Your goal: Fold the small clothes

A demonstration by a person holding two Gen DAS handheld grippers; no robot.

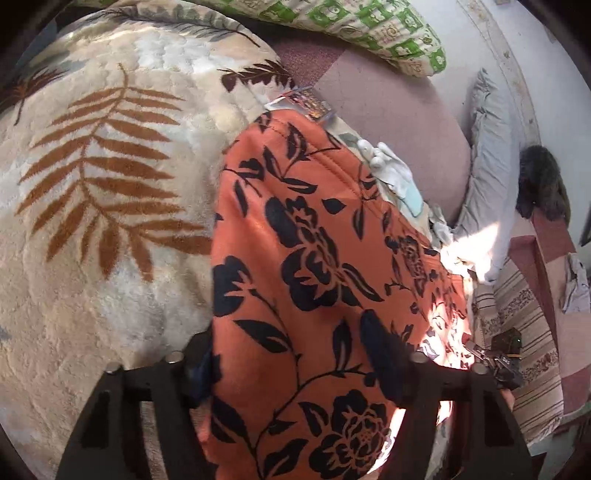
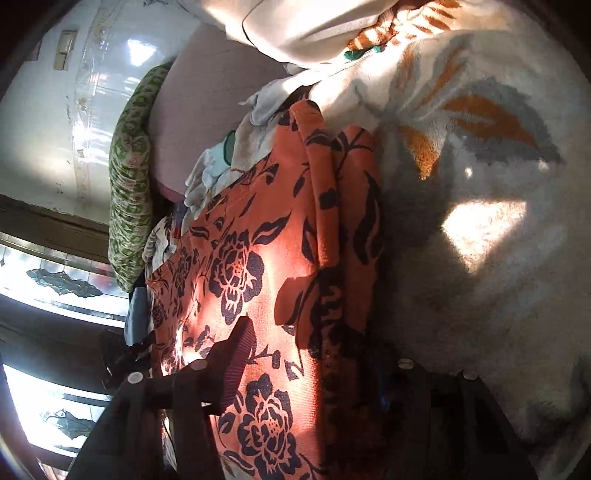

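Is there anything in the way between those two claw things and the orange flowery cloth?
Nothing visible. In both wrist views the orange floral garment lies directly between the fingers of the left gripper and the right gripper, spread on the leaf-print blanket. The white clothes sit beyond it, not between.

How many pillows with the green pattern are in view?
1. The green pillow lies at the far side of the bed, beyond the orange cloth; the right wrist view shows the same pillow at its left. Others may be hidden.
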